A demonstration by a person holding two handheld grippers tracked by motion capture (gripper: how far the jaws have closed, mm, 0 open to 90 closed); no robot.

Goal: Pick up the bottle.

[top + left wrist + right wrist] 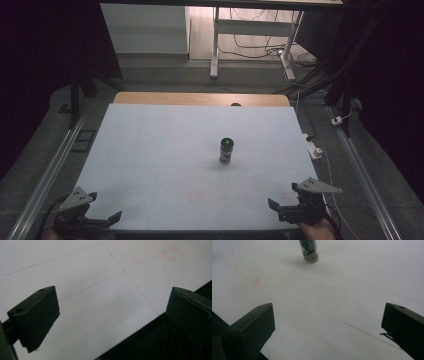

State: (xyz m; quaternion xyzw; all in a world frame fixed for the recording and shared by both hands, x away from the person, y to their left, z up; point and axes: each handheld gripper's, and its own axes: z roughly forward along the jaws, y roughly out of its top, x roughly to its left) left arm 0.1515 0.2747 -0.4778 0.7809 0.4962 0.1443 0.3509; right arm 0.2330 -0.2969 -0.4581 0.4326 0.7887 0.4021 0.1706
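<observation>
both grippers, left gripper [102, 218] and right gripper [282, 200], are released and empty; the jar [226, 150] stands upright mid-bench [150, 150], its label unreadable, top cut off in the right gripper view.

No legible text, brand, number or sign is found in any view. The small jar [226, 151] standing upright on the counter [150, 150] carries a dark green label with pale markings, seen closer in the right gripper view [309, 247], but they are too small and blurred to read. A faint red square mark [171, 253] drawn on the counter surface contains no characters.
</observation>
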